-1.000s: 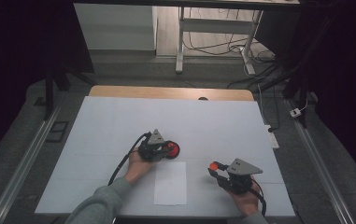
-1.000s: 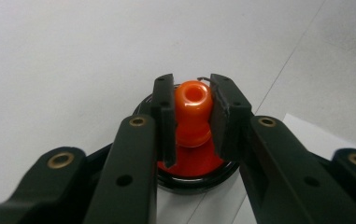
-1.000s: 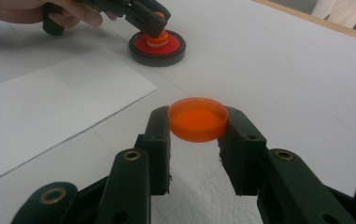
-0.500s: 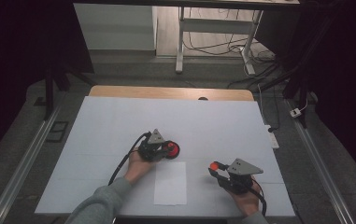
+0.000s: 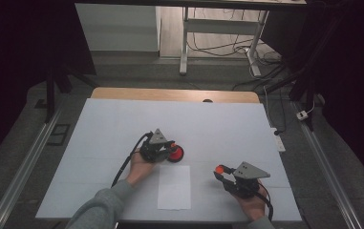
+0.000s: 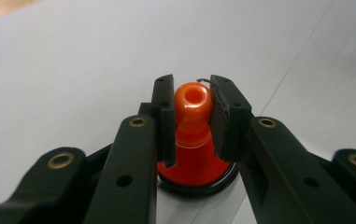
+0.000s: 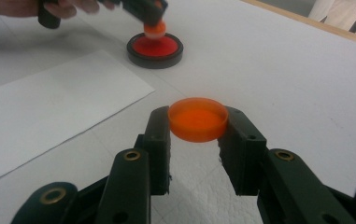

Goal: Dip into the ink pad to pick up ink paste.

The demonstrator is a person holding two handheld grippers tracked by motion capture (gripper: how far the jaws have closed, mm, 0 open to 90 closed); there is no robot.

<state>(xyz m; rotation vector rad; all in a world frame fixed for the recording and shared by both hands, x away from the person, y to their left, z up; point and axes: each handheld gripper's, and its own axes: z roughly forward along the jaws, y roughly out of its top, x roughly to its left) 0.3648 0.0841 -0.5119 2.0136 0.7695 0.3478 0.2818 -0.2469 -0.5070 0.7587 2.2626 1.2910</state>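
A round red stamp (image 5: 176, 153) with a black rim stands on the white table (image 5: 117, 124), just beyond a sheet of white paper (image 5: 174, 187). My left gripper (image 5: 169, 150) is shut on the stamp's orange-red knob (image 6: 192, 99), one jaw on each side, while the stamp's base rests on the table. To the right of the paper, my right gripper (image 5: 220, 172) is shut on a shallow orange cap (image 7: 197, 119), held by its rim a little above the table. The right gripper view takes in the stamp (image 7: 155, 47) and the left gripper (image 7: 148, 10) farther off.
A wooden strip (image 5: 170, 94) runs along the table's far edge. A white power strip (image 5: 276, 138) lies off the right edge. Beyond the table are desk legs and cables on the floor. Metal rails flank both sides.
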